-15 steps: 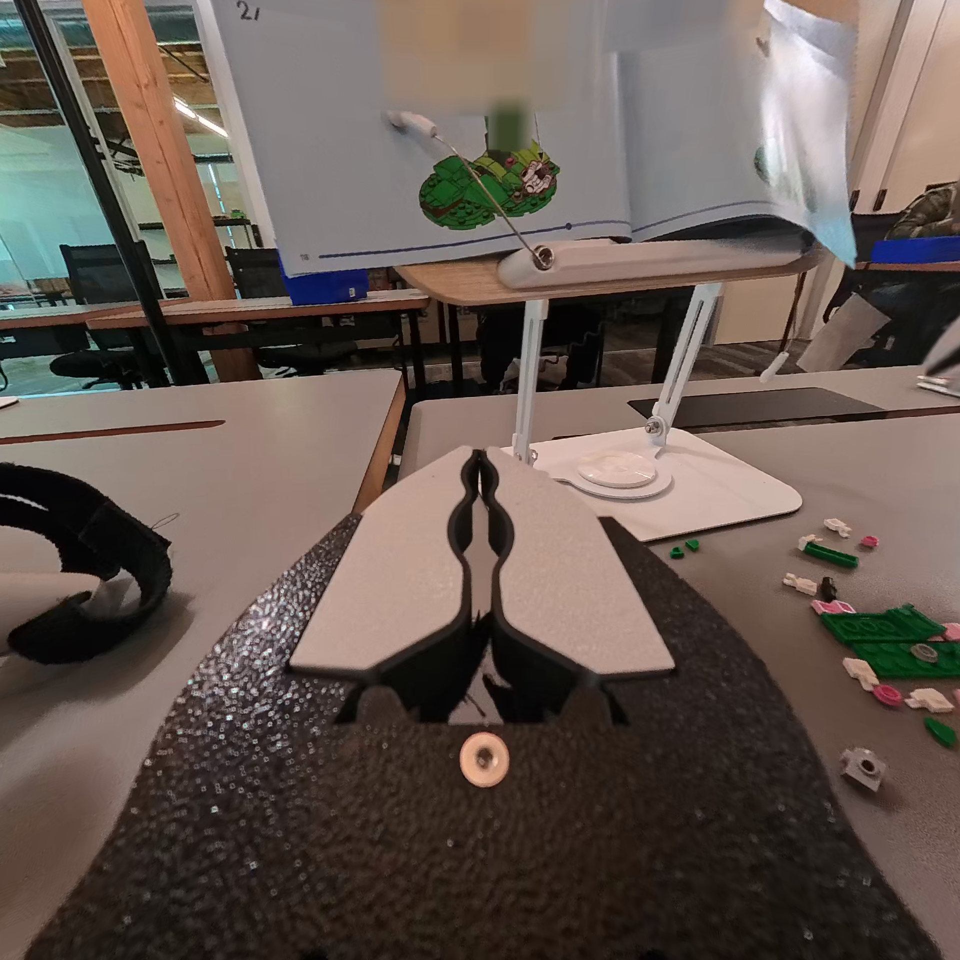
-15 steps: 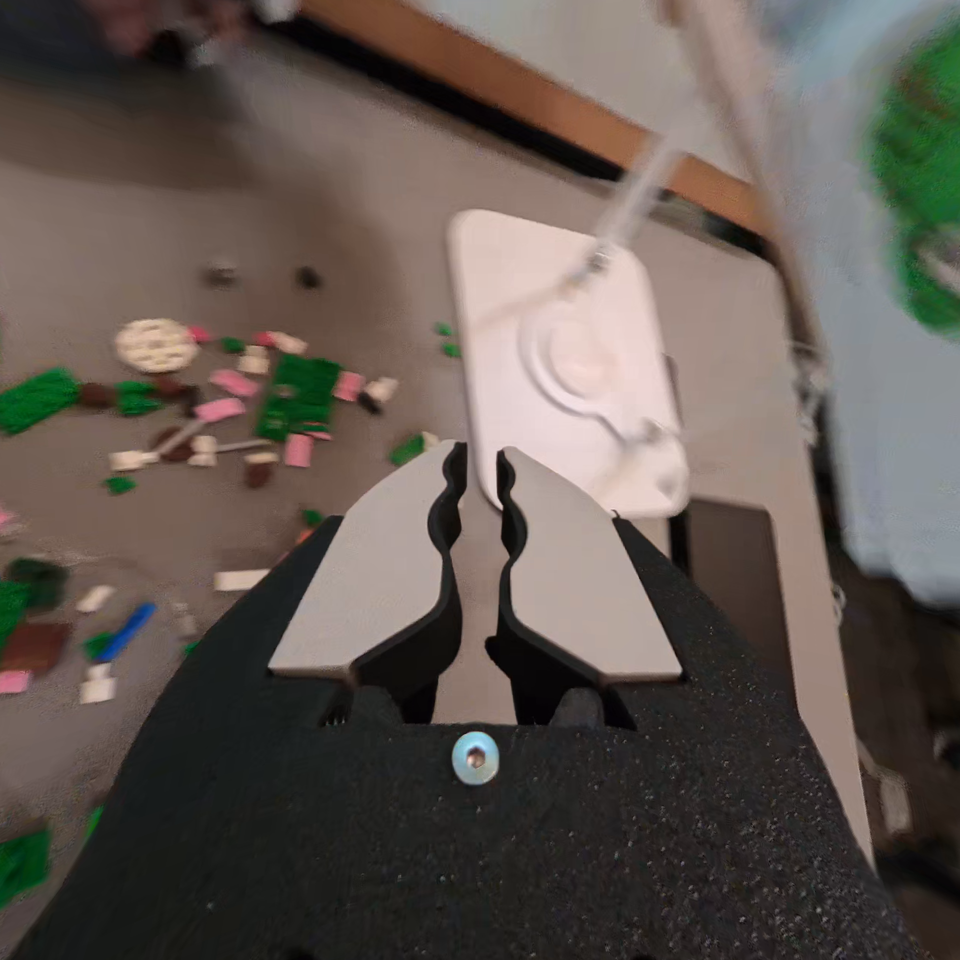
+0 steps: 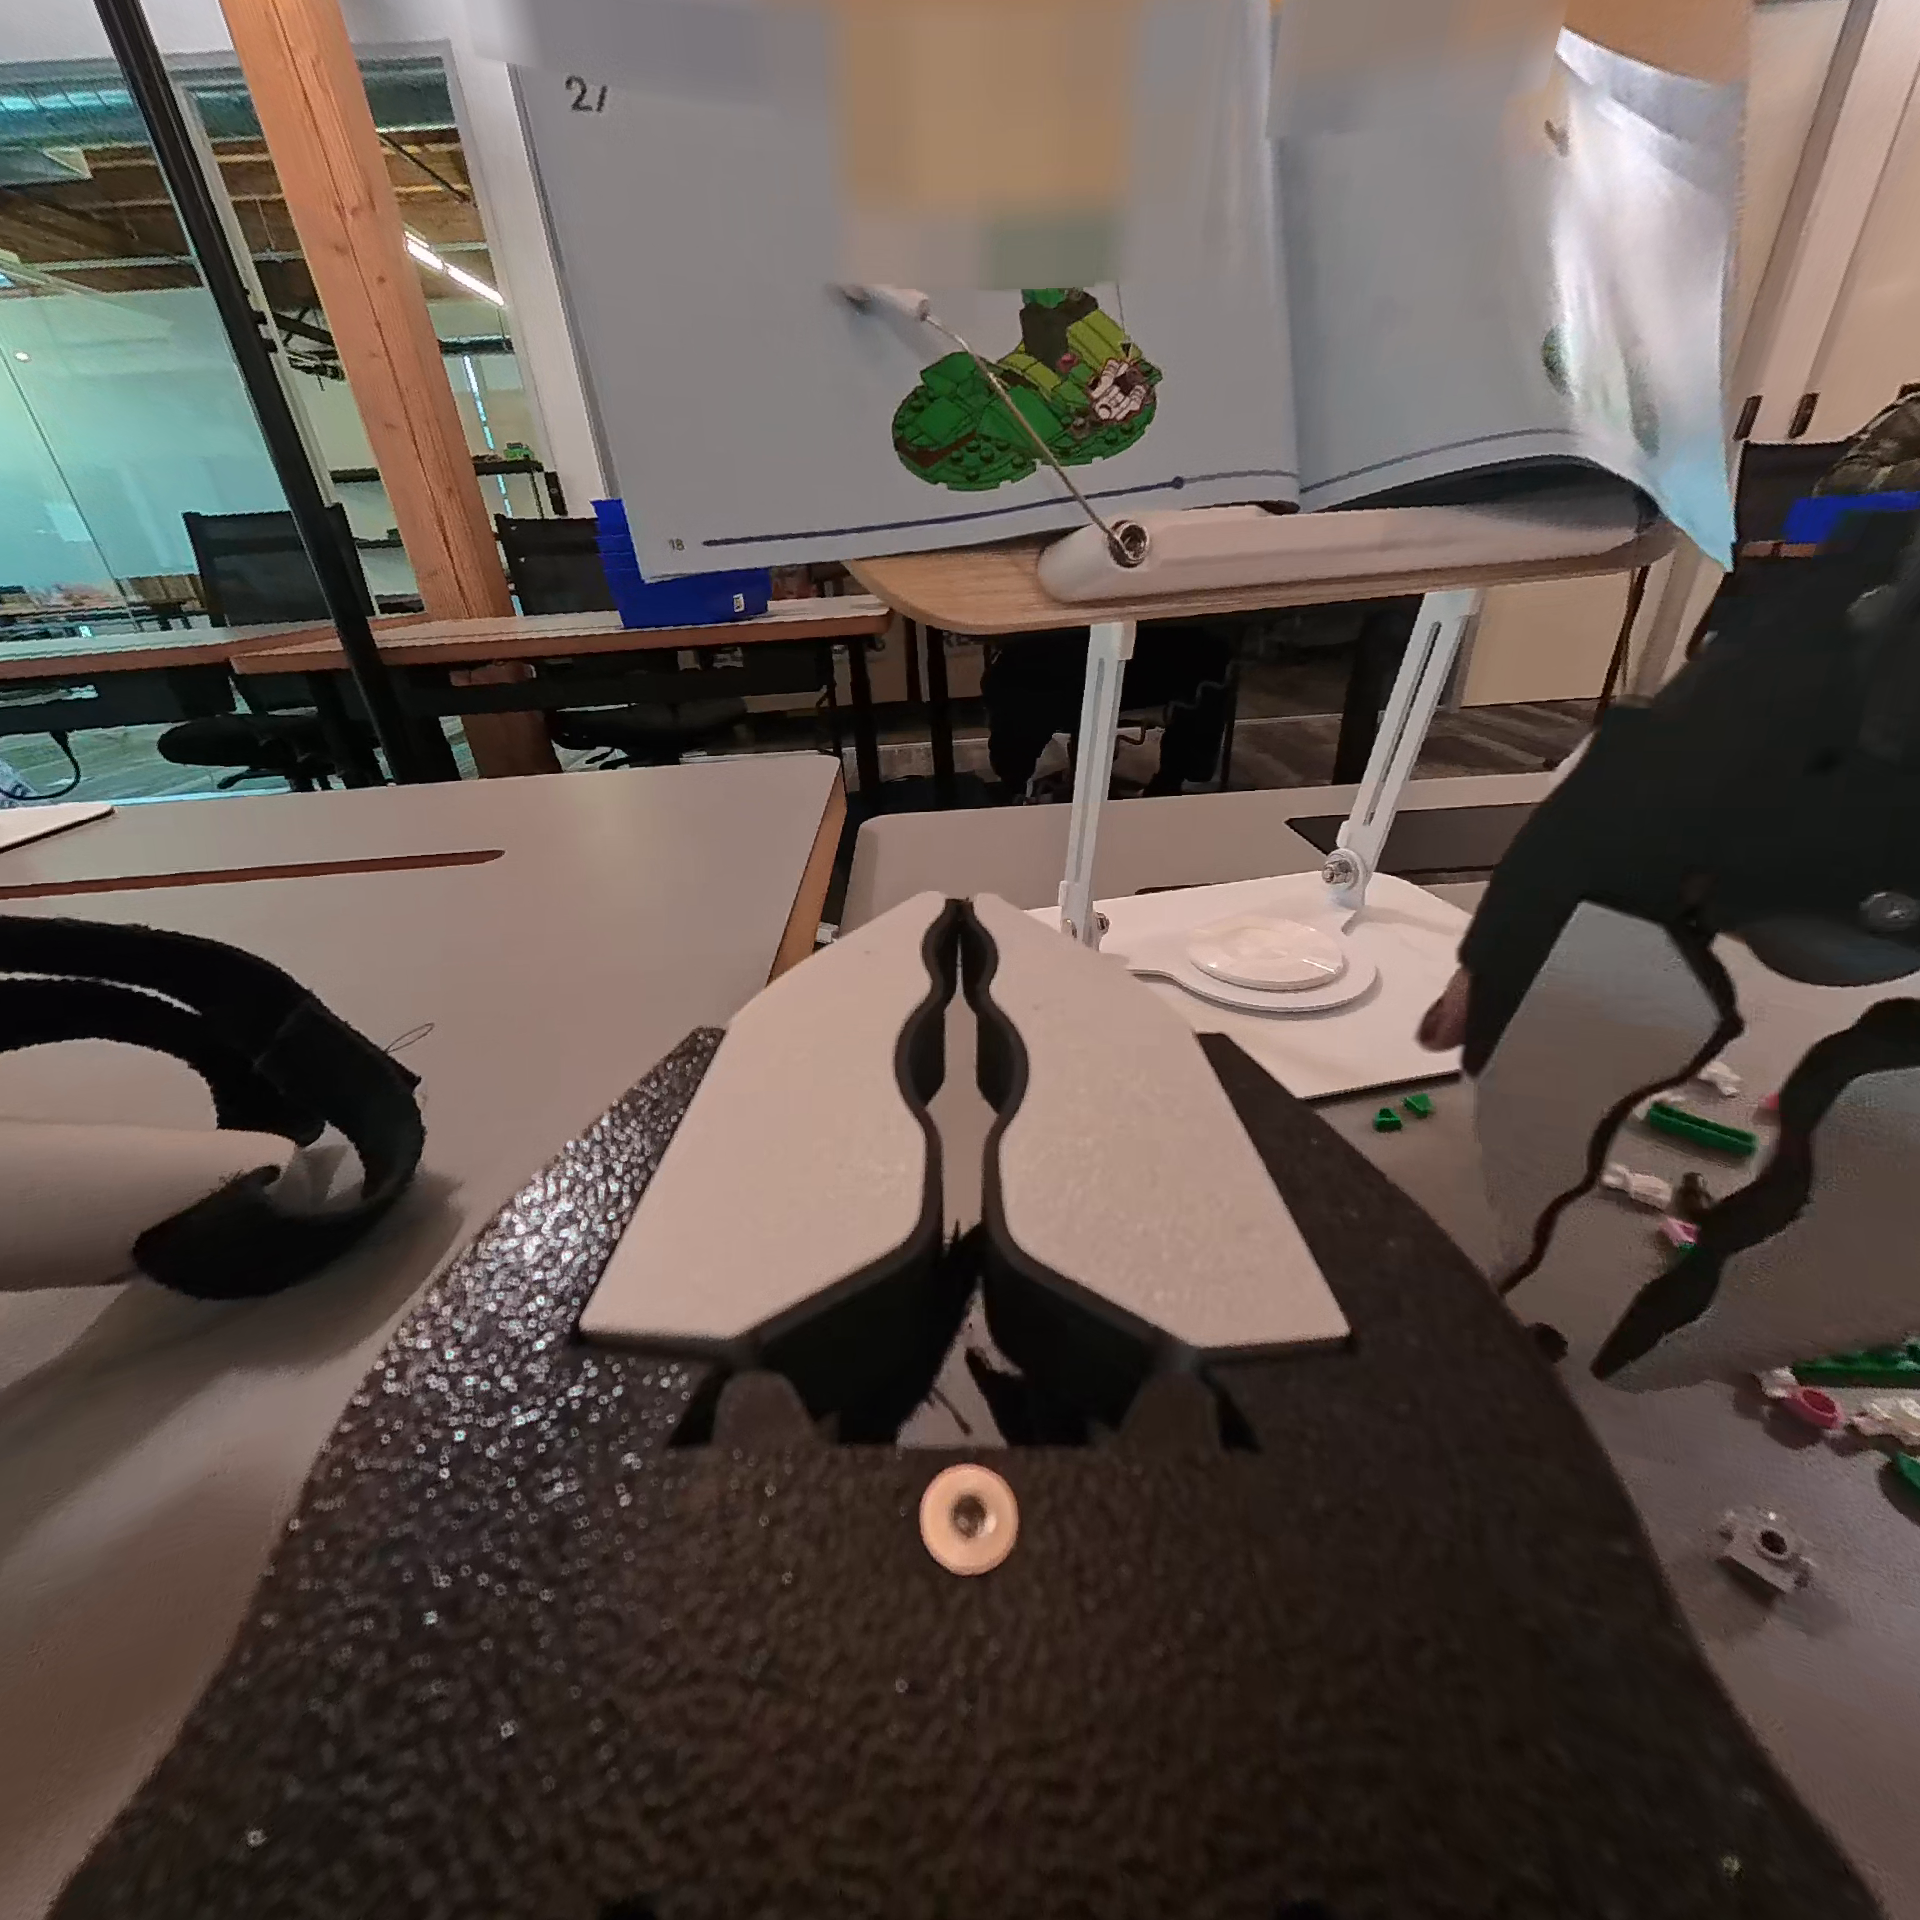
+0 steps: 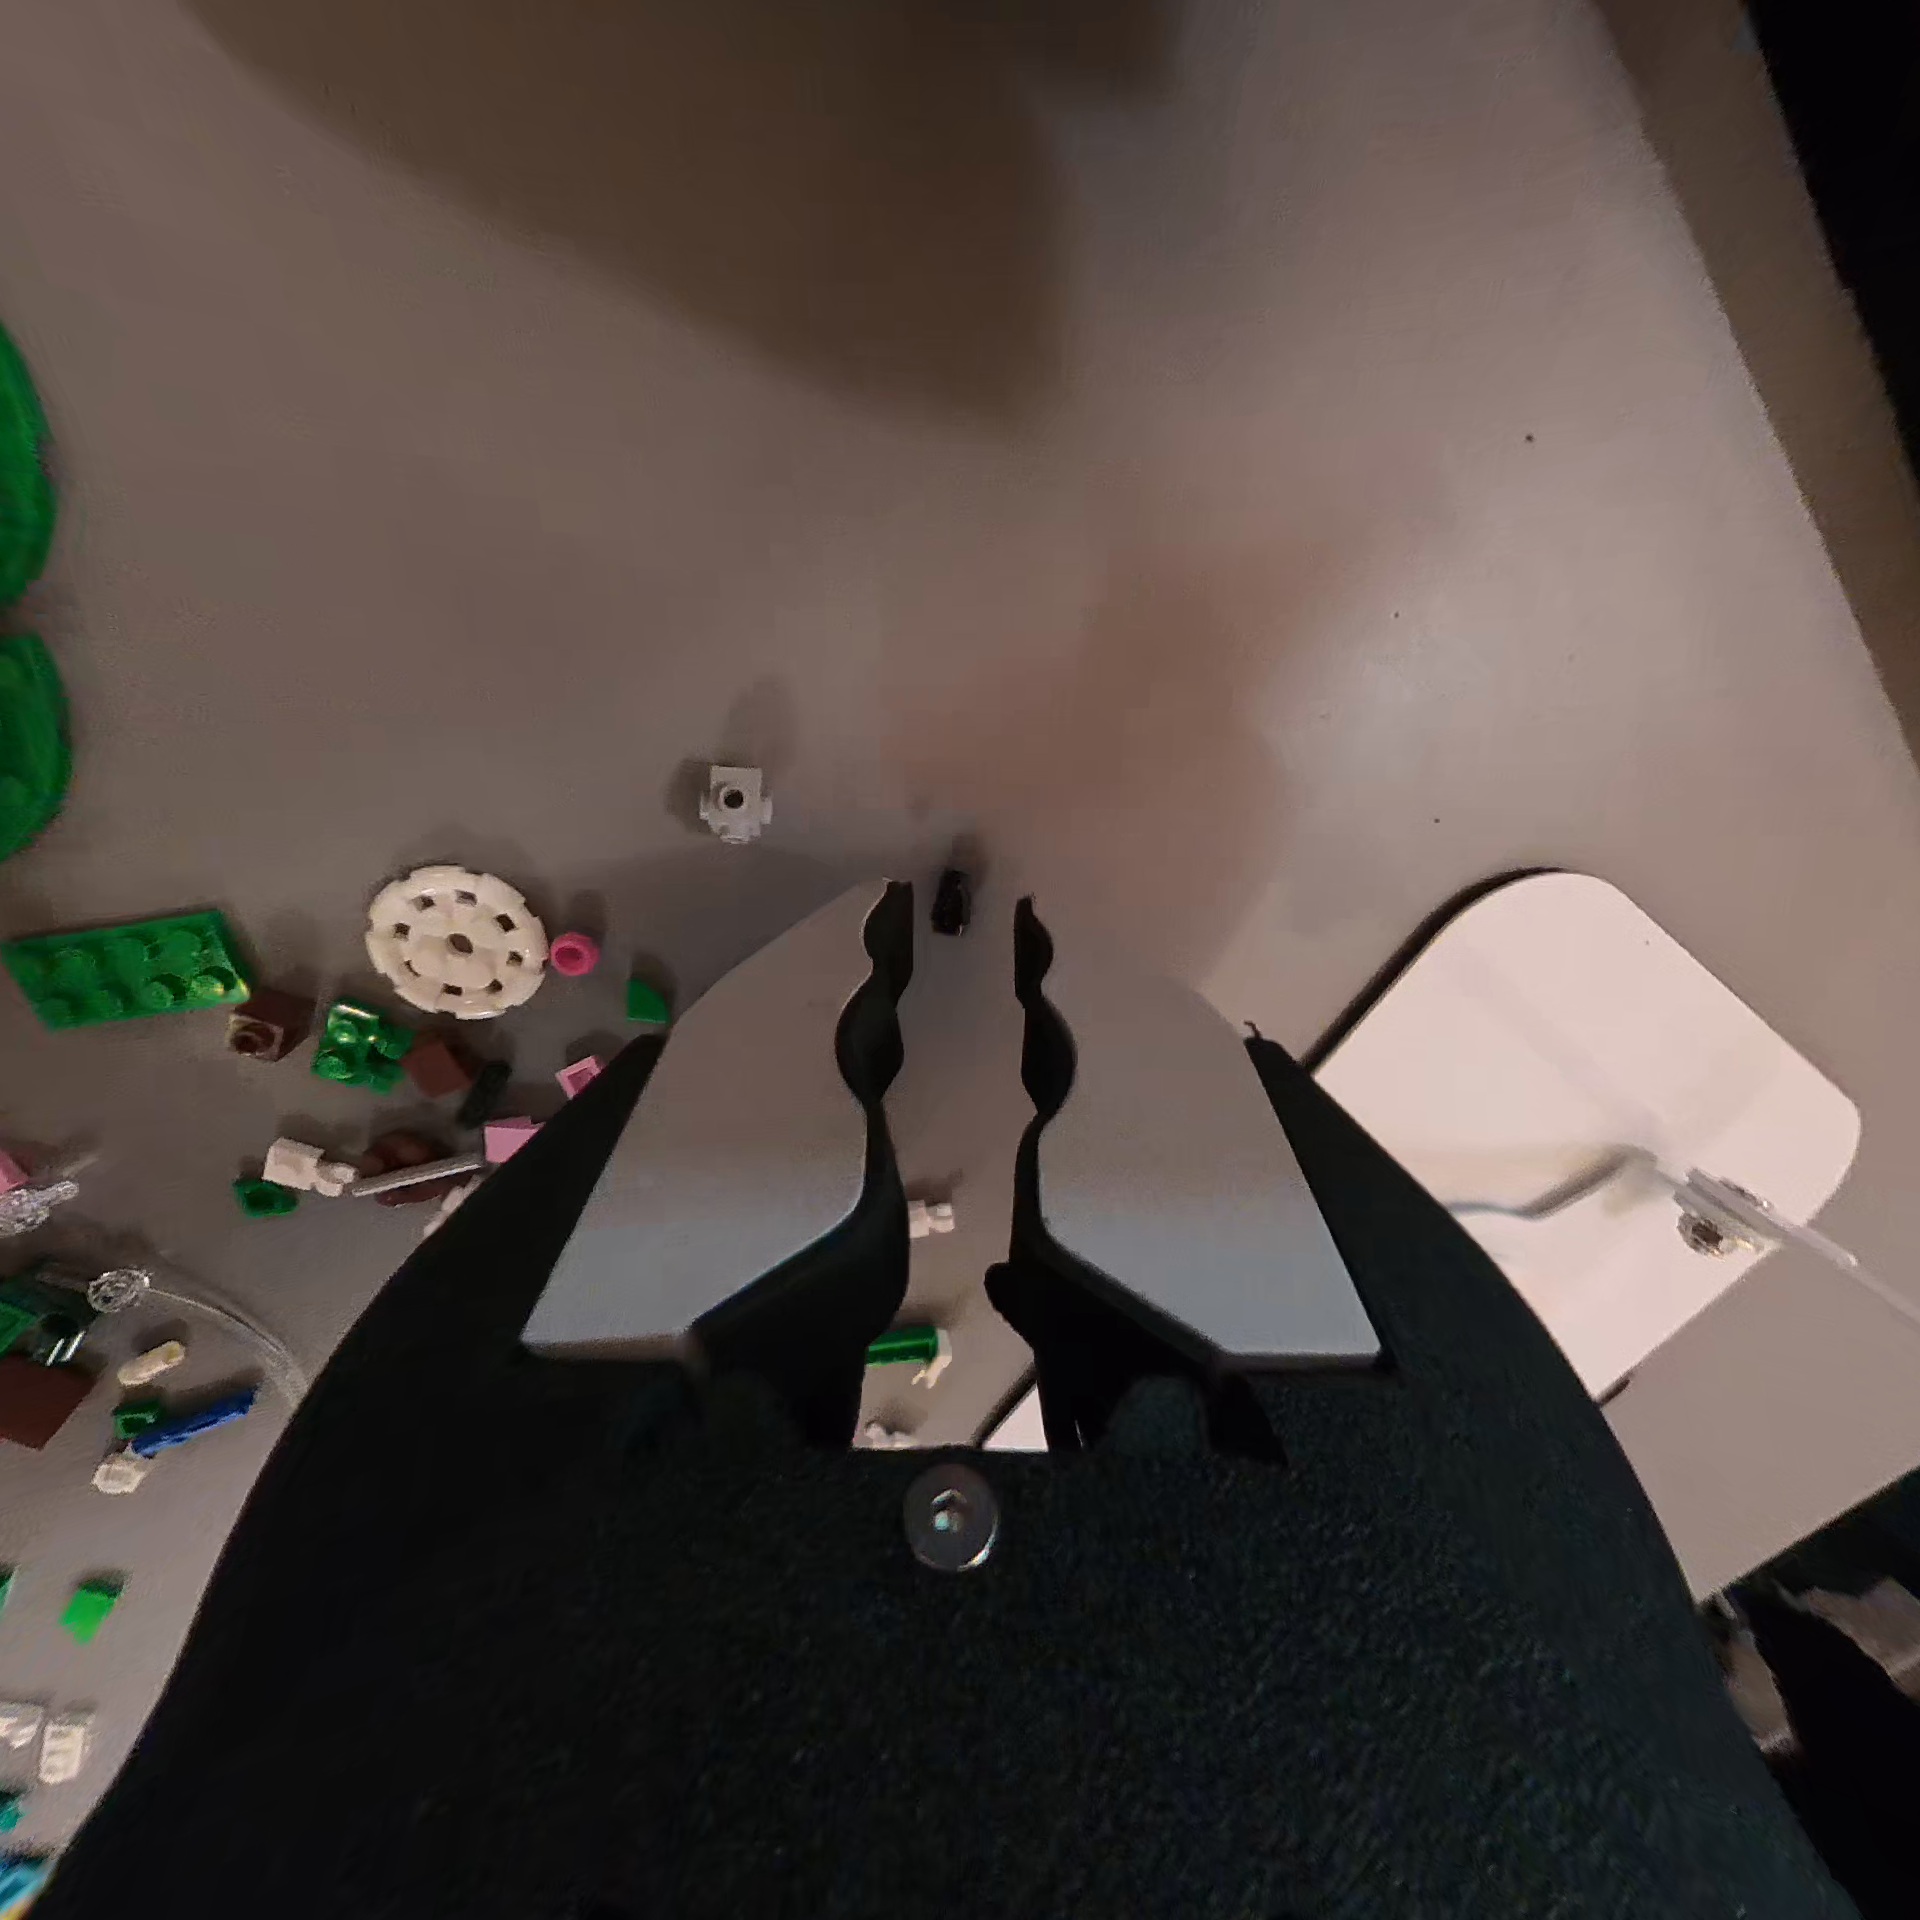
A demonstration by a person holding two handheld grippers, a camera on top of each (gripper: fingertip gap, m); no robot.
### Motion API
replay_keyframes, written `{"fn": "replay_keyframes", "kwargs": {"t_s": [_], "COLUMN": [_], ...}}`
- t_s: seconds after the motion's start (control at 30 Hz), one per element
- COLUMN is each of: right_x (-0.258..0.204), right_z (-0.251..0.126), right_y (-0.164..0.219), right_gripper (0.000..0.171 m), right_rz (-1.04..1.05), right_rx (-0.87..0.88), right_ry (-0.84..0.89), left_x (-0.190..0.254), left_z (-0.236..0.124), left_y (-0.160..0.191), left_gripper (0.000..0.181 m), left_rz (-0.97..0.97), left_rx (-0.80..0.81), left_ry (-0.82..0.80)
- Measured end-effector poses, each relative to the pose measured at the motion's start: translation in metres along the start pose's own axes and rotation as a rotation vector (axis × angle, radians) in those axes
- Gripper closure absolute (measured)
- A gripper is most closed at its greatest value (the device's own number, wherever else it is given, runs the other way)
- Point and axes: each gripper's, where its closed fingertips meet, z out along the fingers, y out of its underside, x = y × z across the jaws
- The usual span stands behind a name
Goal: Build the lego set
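My left gripper (image 3: 961, 914) is shut and empty, held low over the grey table and facing the instruction booklet (image 3: 935, 312). My right gripper (image 4: 958, 896) is open and points down at the table. A small black piece (image 4: 950, 902) lies between its fingertips, with gaps on both sides. The right gripper also shows at the right of the left wrist view (image 3: 1553, 1330), held by a gloved hand (image 3: 1558, 935). Loose pieces lie left of it: a grey brick with a hole (image 4: 735, 800), a white round plate (image 4: 457, 951), a green plate (image 4: 130, 966) and a pink stud (image 4: 574, 953).
The booklet rests on a white stand whose base (image 4: 1579, 1091) lies just right of my right gripper; the base shows in the left wrist view too (image 3: 1247, 966). A green built part (image 4: 21, 623) sits at the far left edge. A black strap (image 3: 260, 1122) lies left of my left gripper. There is about 15 cm between the tips of the two grippers. My right tips are roughly 6 cm from the pink stud (image 4: 574, 953). The white round plate (image 4: 457, 951) lies some 8 cm from my right tips, 20 cm from my left tips.
My right gripper has swung down from near the stand to over the table, its jaws are wider apart, and it has come into the left wrist view. The left gripper has barely moved.
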Motion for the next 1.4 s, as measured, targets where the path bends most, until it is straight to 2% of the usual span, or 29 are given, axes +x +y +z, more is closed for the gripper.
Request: {"fn": "replay_keyframes", "kwargs": {"t_s": [0.13, 0.27, 0.4, 0.47, 0.53, 0.6, 0.67, 0.77, 0.87, 1.0, 1.2, 1.4], "right_x": [-0.003, -0.005, -0.009, -0.013, -0.022, -0.032, -0.041, -0.053, -0.062, -0.067, -0.078, -0.093], "right_z": [0.009, 0.004, -0.033, -0.057, -0.081, -0.099, -0.108, -0.113, -0.113, -0.113, -0.104, -0.093], "right_y": [0.005, 0.005, -0.004, -0.004, -0.002, 0.001, 0.001, -0.004, -0.007, -0.007, -0.005, -0.007], "right_gripper": [0.160, 0.164, 0.165, 0.165, 0.165, 0.165, 0.165, 0.165, 0.165, 0.165, 0.165, 0.165], "right_rz": [-0.002, 0.069, 0.308, 0.466, 0.613, 0.729, 0.803, 0.841, 0.838, 0.836, 0.765, 0.741], "right_rx": [-0.048, 0.037, 0.412, 0.646, 0.867, 1.053, 1.179, 1.283, 1.317, 1.343, 1.233, 1.132], "right_ry": [-0.057, -0.052, -0.003, 0.017, 0.006, -0.026, -0.056, -0.089, -0.102, -0.111, -0.119, -0.233], "left_x": [0.001, 0.003, 0.023, 0.059, 0.102, 0.133, 0.154, 0.181, 0.189, 0.196, 0.204, 0.211], "left_z": [0.001, 0.001, -0.002, -0.010, -0.022, -0.029, -0.032, -0.042, -0.047, -0.052, -0.061, -0.075], "left_y": [0.001, 0.000, -0.011, -0.023, -0.026, -0.017, -0.011, -0.010, -0.017, -0.013, -0.005, 0.007], "left_gripper": [0.181, 0.181, 0.177, 0.163, 0.140, 0.129, 0.129, 0.139, 0.154, 0.170, 0.170, 0.171], "left_rz": [0.002, 0.009, 0.028, 0.086, 0.204, 0.377, 0.531, 0.651, 0.703, 0.745, 0.757, 0.771], "left_rx": [-0.004, -0.002, 0.055, 0.125, 0.162, 0.144, 0.149, 0.197, 0.244, 0.254, 0.225, 0.180], "left_ry": [0.005, 0.008, 0.119, 0.308, 0.502, 0.582, 0.584, 0.613, 0.576, 0.615, 0.752, 0.928]}}
